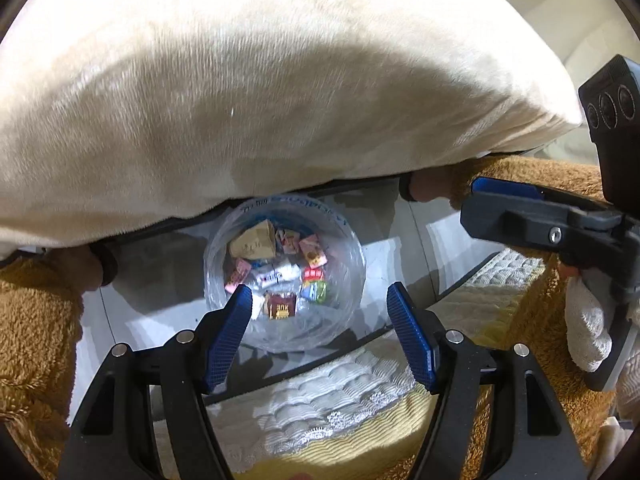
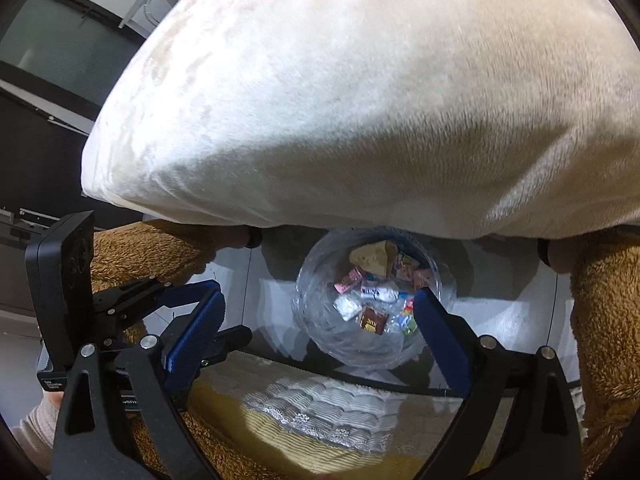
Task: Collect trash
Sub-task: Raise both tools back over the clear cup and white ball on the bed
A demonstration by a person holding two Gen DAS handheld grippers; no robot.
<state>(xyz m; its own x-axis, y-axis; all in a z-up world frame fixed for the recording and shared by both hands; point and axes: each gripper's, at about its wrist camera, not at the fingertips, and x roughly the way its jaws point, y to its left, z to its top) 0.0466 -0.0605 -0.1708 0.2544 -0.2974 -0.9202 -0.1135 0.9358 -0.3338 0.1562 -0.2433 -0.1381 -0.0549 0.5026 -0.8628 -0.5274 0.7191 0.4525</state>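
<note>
Basically both the left gripper (image 1: 320, 332) and right gripper (image 2: 320, 344) hover jaws apart and empty above the clear-lined trash bin (image 1: 344, 300), wrappers (image 1: 280, 272) piled inside, likely positioned over it for dropping, cream cushion (image 1: 240, 100) overhanging.

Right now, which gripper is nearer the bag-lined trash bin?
Left, but only narrowly. The left gripper hovers above the trash bin, which sits centred between its open jaws. The right gripper, also open, hangs above it but offset to one side.
</note>
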